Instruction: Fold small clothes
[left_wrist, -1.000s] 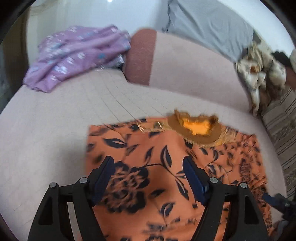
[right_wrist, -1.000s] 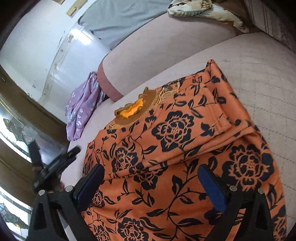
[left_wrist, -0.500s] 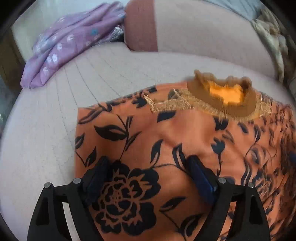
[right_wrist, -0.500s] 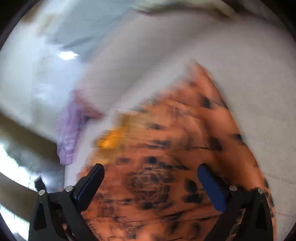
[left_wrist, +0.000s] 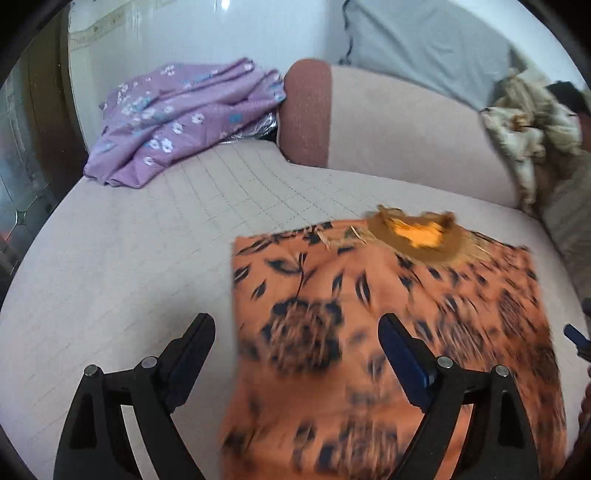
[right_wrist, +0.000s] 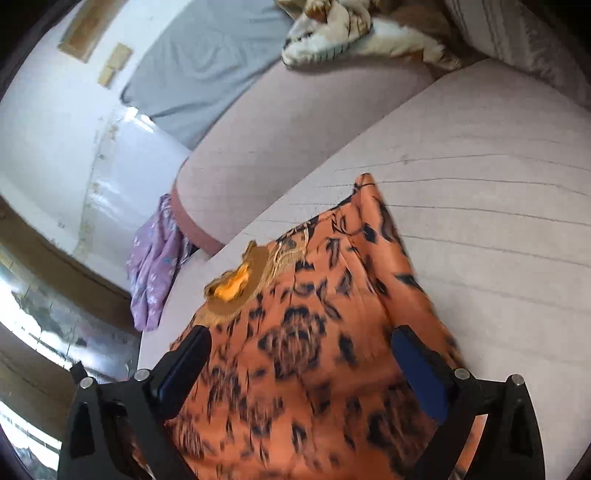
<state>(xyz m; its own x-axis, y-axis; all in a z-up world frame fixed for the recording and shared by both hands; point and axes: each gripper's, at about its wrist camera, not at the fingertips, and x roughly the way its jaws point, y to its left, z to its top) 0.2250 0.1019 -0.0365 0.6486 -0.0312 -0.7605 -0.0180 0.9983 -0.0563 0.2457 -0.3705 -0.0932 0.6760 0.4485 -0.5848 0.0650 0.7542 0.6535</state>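
Left wrist view: left tool (left_wrist: 295, 336) apart, empty; right tool (right_wrist: 301, 347) likewise. Orange black-floral fabric garment (left_wrist: 388, 317) lies folded ahead beneath both. Judgement: between folds; next needs regrasping an edge.

a pale pink quilted sofa (left_wrist: 155, 236) fills the room's middle, its backrest (left_wrist: 399, 136) edged by a reddish end panel (left_wrist: 306, 114). behind the backrest stands a glossy white wall (left_wrist: 221, 33) catching light. a grey cushion (left_wrist: 424, 40) leans atop it. left of the sofa, dark wood framing (right_wrist: 66, 266) and patterned glass (right_wrist: 48, 317) glow bright.
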